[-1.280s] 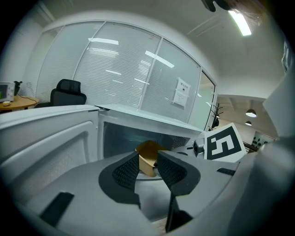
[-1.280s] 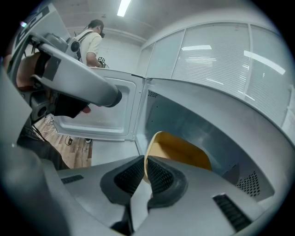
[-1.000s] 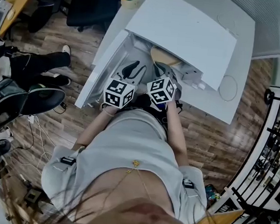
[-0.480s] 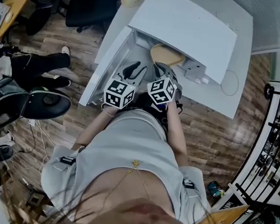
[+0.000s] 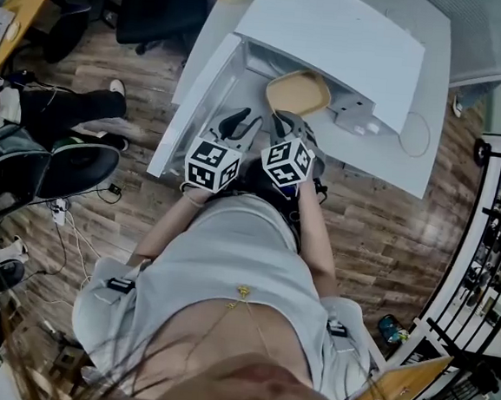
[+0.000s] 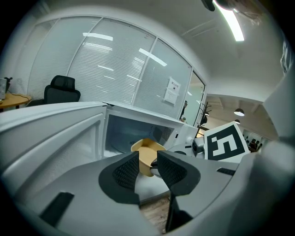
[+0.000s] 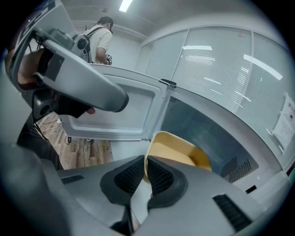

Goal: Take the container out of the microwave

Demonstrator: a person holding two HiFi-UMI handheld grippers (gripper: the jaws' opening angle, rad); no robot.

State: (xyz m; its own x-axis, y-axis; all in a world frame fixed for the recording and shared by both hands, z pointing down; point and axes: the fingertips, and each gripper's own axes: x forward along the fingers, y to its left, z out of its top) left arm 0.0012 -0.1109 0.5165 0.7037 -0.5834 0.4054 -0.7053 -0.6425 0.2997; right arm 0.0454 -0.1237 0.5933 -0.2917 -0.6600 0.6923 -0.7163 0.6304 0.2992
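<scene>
The yellow container (image 7: 177,152) is gripped at its near rim by the closed right gripper (image 7: 144,177), just outside the microwave (image 5: 334,37) cavity, while the left gripper (image 6: 148,169) is held empty and slightly parted alongside.

place: office | cues: swivel chair (image 6: 62,88), desk (image 6: 14,99), blinded glass partitions (image 6: 120,69)

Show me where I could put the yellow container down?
The table is bare to the right of the microwave, around a thin cable loop and out to the table's edge. The microwave's mouth is crowded: open door, container, left gripper and right gripper.
</scene>
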